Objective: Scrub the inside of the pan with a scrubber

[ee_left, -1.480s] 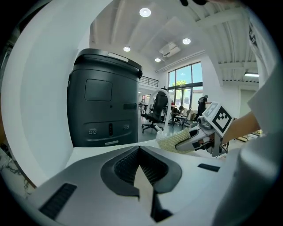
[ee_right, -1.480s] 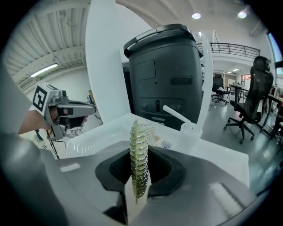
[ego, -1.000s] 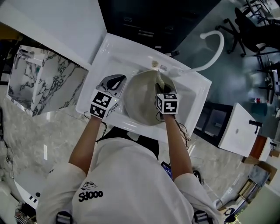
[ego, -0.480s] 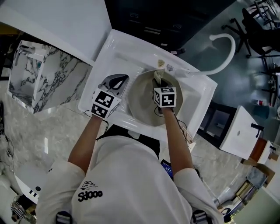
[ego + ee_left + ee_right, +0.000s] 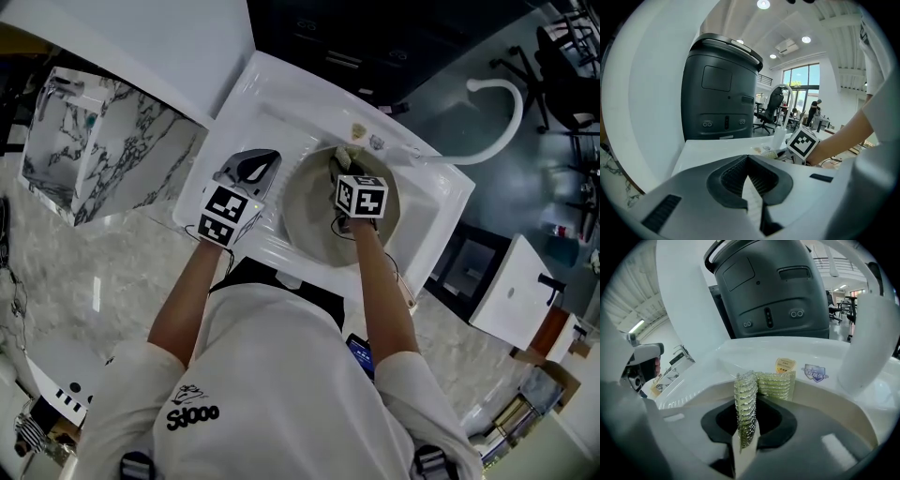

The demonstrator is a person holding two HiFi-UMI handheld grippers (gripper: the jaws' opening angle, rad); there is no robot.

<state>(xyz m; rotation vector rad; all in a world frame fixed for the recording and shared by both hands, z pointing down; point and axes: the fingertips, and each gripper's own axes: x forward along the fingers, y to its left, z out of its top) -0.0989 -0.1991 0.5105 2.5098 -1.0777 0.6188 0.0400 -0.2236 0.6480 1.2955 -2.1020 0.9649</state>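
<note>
A pale marbled floor (image 5: 52,291) lies at eight o'clock, black office chairs (image 5: 565,42) at two. Round ceiling lights (image 5: 763,4) shine above a tall window (image 5: 801,86).

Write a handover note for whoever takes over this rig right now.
Left gripper: jaws shut, nothing between them, at the sink's left rim beside the pan.
Right gripper: jaws shut on the scrubber, inside the pan at its far wall.
Done: scrubber gripped and in the pan, which sits in the sink.
Left: scrub the inside; how clean it is cannot be told.
</note>
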